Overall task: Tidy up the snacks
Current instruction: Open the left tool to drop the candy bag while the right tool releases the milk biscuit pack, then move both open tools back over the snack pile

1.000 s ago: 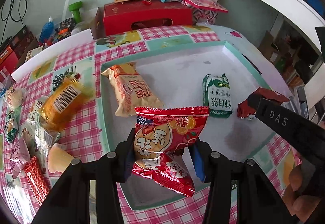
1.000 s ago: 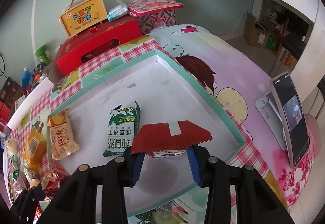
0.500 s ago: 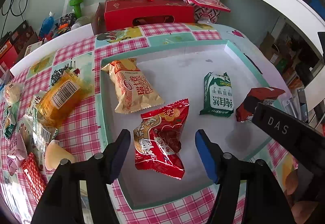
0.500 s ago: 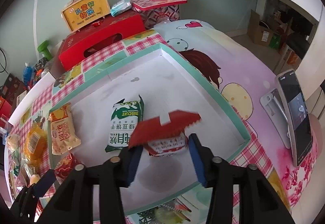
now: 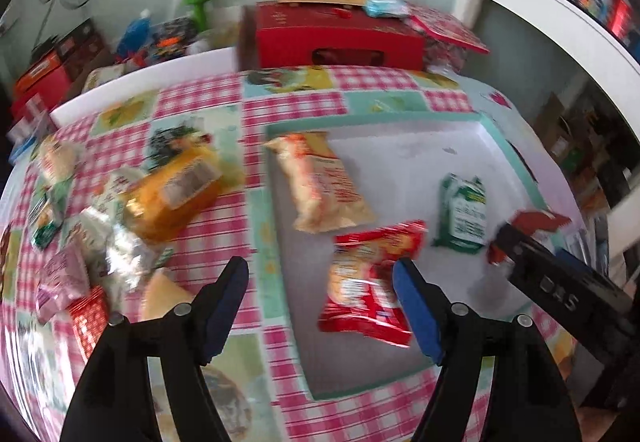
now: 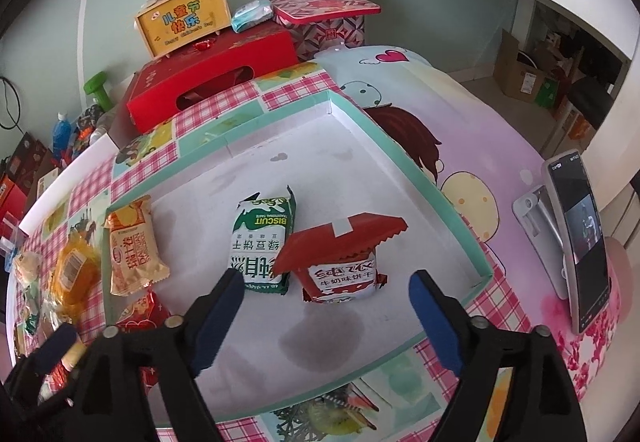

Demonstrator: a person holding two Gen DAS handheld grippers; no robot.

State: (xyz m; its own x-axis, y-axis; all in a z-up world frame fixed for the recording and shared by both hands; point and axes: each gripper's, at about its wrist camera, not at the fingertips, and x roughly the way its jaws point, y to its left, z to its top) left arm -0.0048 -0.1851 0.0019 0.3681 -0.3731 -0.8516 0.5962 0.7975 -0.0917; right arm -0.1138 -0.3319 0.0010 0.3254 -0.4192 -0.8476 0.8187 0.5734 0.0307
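Note:
A shallow white tray with a teal rim holds several snacks. A red puffed-snack bag lies at its near left. A pale orange packet, a green biscuit packet and a red-topped milk biscuit packet lie beside it. My left gripper is open and empty, over the tray's left rim. My right gripper is open and empty, just in front of the red-topped packet.
Loose snacks lie on the checked cloth left of the tray, among them a yellow-orange packet. A red box and a yellow carry box stand behind. A phone on a stand is at the right.
Both grippers have let go of their packets and opened. The red bag and the red-topped packet now lie in the tray. My left gripper has swung left; its view is blurred.

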